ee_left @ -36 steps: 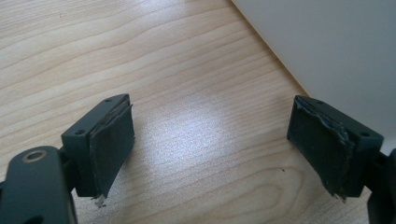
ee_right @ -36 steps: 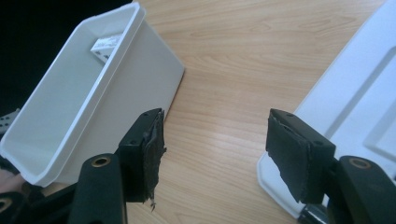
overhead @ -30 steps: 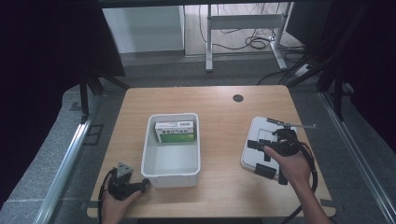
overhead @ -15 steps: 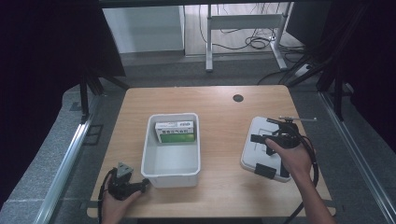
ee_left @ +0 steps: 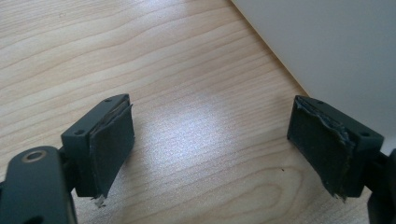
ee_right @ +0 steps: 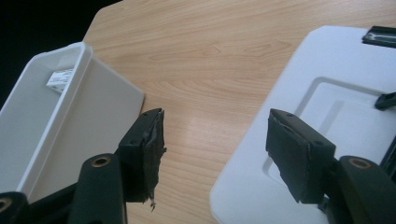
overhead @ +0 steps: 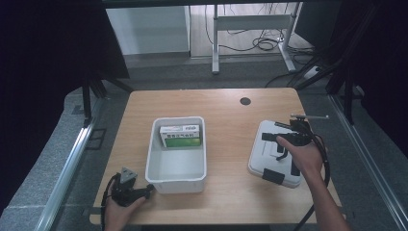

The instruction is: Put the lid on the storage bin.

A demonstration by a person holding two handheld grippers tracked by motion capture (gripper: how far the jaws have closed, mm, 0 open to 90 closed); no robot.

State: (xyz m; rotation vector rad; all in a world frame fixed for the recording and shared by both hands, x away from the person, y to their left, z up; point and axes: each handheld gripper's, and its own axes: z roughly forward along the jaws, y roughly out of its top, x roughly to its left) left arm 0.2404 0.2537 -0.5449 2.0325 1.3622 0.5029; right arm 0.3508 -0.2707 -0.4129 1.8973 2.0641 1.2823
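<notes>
While the left gripper sits on the table by the near left corner of the white bin, jaws wide apart and holding nothing, a green box lies at the bin's far end. Over on the right, the right gripper hovers above the white lid, jaws spread too, gripping nothing.

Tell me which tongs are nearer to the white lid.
Right. The right tongs are directly over the lid, jaws open. The left tongs rest at the table's near left corner, beyond the bin.
</notes>
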